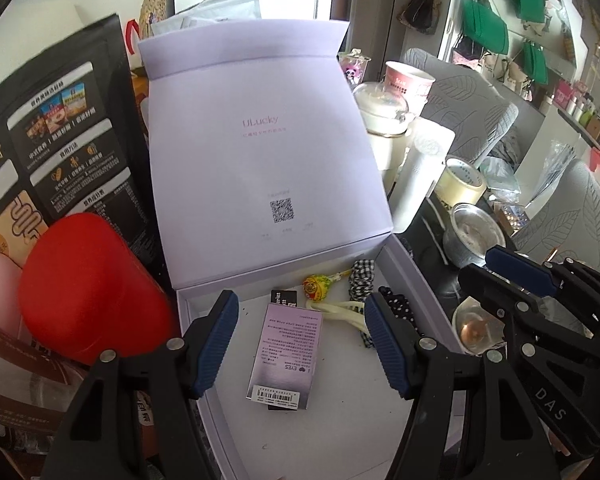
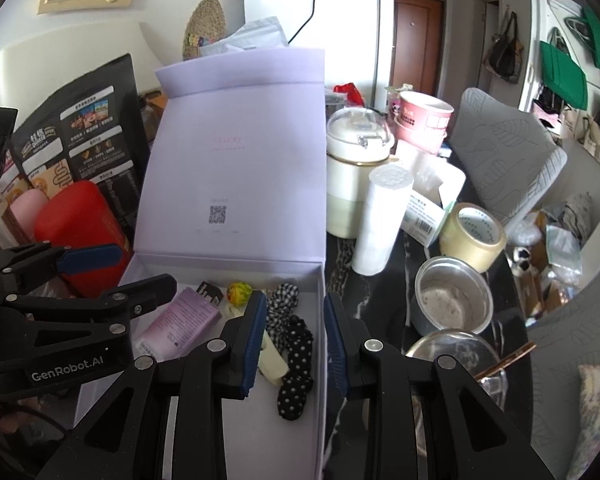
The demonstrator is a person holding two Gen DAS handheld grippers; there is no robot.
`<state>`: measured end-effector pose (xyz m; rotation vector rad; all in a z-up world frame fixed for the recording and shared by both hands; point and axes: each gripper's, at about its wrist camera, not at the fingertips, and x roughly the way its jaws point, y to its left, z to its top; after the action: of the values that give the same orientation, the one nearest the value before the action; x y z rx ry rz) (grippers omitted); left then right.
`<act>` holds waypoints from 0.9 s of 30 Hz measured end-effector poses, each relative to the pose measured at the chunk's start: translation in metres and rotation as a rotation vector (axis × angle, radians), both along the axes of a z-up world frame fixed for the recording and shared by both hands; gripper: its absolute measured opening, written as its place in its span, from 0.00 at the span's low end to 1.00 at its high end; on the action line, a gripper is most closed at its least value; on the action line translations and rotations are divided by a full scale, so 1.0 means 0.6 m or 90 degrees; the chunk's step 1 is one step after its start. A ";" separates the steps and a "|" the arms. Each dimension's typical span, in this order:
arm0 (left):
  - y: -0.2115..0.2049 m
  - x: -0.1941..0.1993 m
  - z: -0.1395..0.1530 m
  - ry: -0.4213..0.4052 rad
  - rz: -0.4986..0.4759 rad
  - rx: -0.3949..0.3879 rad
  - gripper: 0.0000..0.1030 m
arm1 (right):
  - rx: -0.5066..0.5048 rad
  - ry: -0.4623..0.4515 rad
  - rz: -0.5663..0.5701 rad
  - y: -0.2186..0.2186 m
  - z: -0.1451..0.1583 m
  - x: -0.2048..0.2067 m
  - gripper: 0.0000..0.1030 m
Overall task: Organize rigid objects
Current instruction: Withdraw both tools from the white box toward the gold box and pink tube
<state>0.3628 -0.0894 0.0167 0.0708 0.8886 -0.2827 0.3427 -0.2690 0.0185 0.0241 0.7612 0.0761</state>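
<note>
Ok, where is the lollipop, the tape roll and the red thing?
lollipop [image 1: 315, 284], left wrist view, on its wrapped head.
tape roll [image 2: 473, 237], right wrist view, on its outer side.
red container [image 1: 88, 280], left wrist view, on its top.

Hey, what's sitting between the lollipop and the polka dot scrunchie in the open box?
The black-and-white checkered scrunchie lies between the lollipop and the polka dot scrunchie; the right wrist view shows it best.

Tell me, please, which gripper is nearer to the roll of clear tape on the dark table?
Right. The right gripper straddles the lavender box's right wall, on the side where the tape roll sits. The left gripper hangs over the box's interior, farther from the tape.
</note>
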 end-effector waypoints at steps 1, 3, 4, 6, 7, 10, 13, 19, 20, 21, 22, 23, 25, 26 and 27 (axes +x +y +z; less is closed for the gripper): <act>-0.001 -0.004 0.007 -0.005 -0.002 0.001 0.63 | -0.001 -0.005 -0.002 -0.001 0.007 -0.005 0.29; -0.003 -0.014 0.020 -0.016 -0.005 0.001 0.63 | -0.004 -0.013 -0.007 -0.001 0.018 -0.013 0.29; -0.003 -0.021 0.029 -0.023 -0.008 0.002 0.63 | -0.003 -0.016 -0.008 -0.002 0.024 -0.017 0.29; -0.005 -0.029 0.040 -0.029 -0.010 0.000 0.63 | -0.001 -0.024 -0.007 -0.002 0.035 -0.027 0.29; -0.004 -0.035 0.047 -0.033 -0.011 -0.001 0.63 | -0.002 -0.027 -0.007 -0.001 0.040 -0.031 0.29; -0.004 -0.051 0.065 -0.045 -0.013 -0.003 0.63 | -0.004 -0.037 -0.005 0.000 0.055 -0.048 0.29; -0.004 -0.070 0.082 -0.058 -0.014 0.000 0.63 | -0.003 -0.043 -0.005 -0.001 0.069 -0.065 0.29; -0.005 -0.104 0.110 -0.082 -0.018 0.001 0.63 | -0.007 -0.063 -0.007 0.002 0.095 -0.102 0.29; -0.004 -0.107 0.112 -0.083 -0.019 0.001 0.63 | -0.008 -0.066 -0.006 0.004 0.098 -0.109 0.29; -0.003 -0.115 0.117 -0.087 -0.020 0.000 0.63 | -0.009 -0.068 -0.007 0.005 0.101 -0.114 0.29; -0.002 -0.120 0.120 -0.090 -0.020 0.000 0.63 | -0.011 -0.071 -0.008 0.006 0.104 -0.120 0.29; 0.000 -0.126 0.123 -0.093 -0.021 -0.002 0.63 | -0.014 -0.073 -0.010 0.008 0.107 -0.128 0.29; 0.006 -0.140 0.127 -0.099 -0.019 -0.010 0.63 | -0.024 -0.077 -0.012 0.012 0.109 -0.140 0.29; 0.007 -0.145 0.128 -0.099 -0.018 -0.011 0.63 | -0.029 -0.078 -0.012 0.015 0.110 -0.149 0.29; 0.010 -0.150 0.128 -0.100 -0.019 -0.010 0.63 | -0.030 -0.078 -0.010 0.016 0.111 -0.153 0.29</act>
<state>0.2726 -0.0836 0.0936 0.0896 0.7302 -0.3078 0.2507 -0.2596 0.0848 -0.0187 0.6403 0.0436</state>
